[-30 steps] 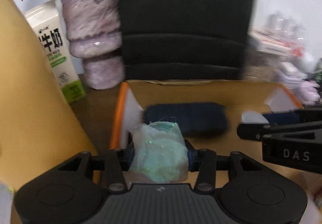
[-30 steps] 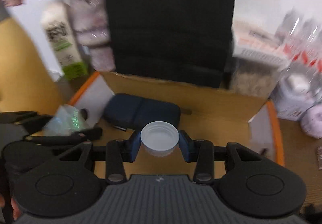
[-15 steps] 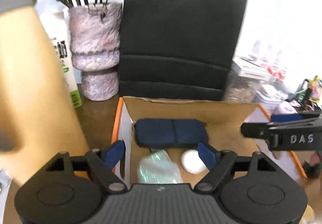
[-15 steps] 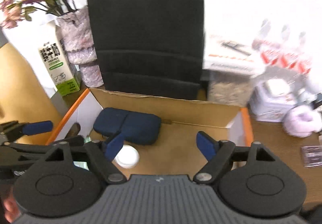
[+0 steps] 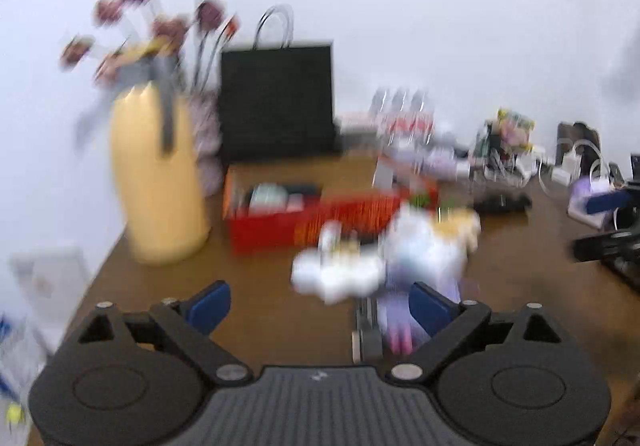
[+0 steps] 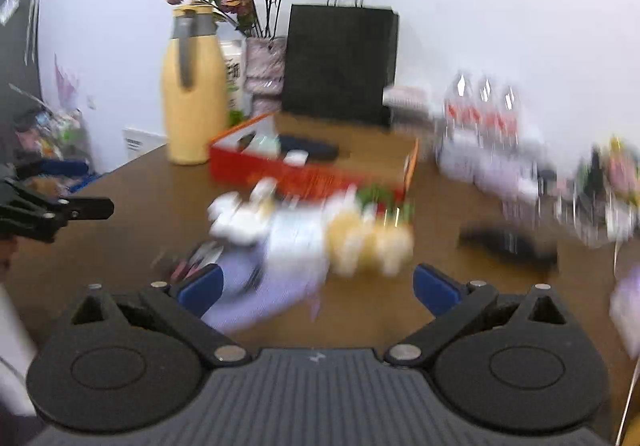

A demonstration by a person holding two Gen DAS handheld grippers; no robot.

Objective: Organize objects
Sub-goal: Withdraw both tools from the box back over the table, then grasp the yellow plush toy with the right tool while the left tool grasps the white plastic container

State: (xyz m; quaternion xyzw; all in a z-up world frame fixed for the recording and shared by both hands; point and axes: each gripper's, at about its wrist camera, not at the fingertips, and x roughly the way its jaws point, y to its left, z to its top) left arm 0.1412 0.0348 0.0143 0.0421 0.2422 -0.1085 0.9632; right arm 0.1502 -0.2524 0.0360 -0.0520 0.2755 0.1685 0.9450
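An open red-and-orange cardboard box (image 5: 280,232) (image 6: 256,165) stands on the brown table. It holds a dark blue pouch (image 6: 308,149), a white cap (image 6: 297,156) and a pale green packet (image 5: 267,194). A blurred pile of small white, yellow and purple items (image 5: 380,262) (image 6: 304,234) lies in front of the box. My left gripper (image 5: 320,306) is open and empty, well back from the box. My right gripper (image 6: 318,288) is open and empty, just short of the pile.
A yellow thermos jug (image 5: 156,173) (image 6: 194,85), a vase of dried roses (image 6: 264,61) and a black paper bag (image 5: 276,101) (image 6: 340,61) stand behind the box. Water bottles (image 6: 484,125) and clutter fill the right. A black object (image 6: 508,242) lies at right.
Both grippers opened and let go of the green packet and the white cap into the box, then pulled back and up away from it. The view is motion-blurred now.
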